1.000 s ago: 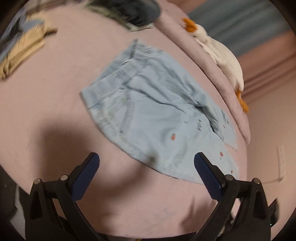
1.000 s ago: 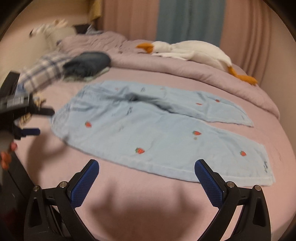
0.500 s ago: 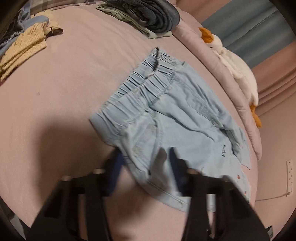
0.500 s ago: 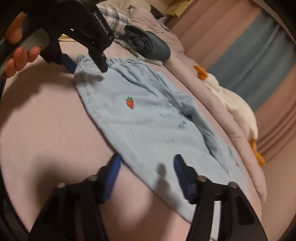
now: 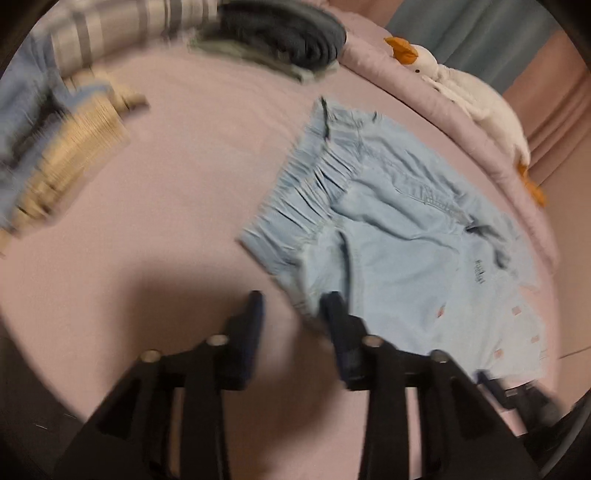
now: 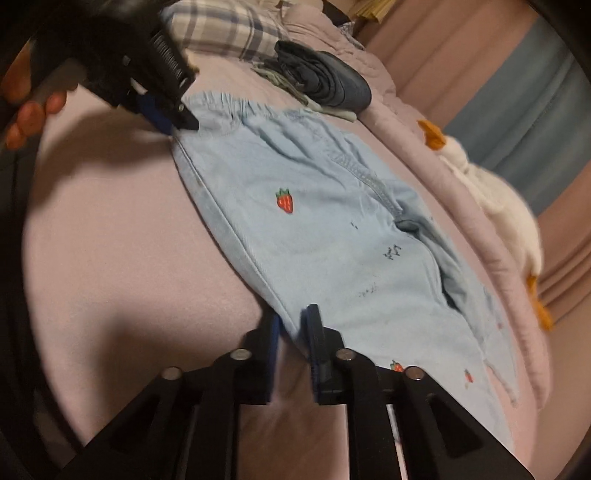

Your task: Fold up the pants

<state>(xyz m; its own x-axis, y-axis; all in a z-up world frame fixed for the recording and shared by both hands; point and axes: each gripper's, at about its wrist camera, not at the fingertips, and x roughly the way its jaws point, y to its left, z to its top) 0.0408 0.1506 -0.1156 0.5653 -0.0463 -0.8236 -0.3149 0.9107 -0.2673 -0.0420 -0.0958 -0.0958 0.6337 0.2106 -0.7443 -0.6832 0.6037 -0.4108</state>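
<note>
My right fingers [image 6: 291, 332] pinch the soft denim pants' [image 6: 332, 221] near hem; my left fingers [image 5: 291, 310], part-closed, straddle the gathered waistband corner.

Pink bedsheet [image 5: 177, 206] spreads under and ahead of my tools, with a rolled pink quilt [image 6: 402, 122] running along its far right edge. A white goose plush with orange beak [image 5: 461, 85] lies on that quilt, ahead to my right, curtains [image 6: 532, 122] behind it. Far ahead sits a dark folded clothes pile [image 6: 325, 83] beside a plaid pillow [image 6: 221, 29]; ahead-left lies blurred yellow ribbed fabric [image 5: 70, 155].
</note>
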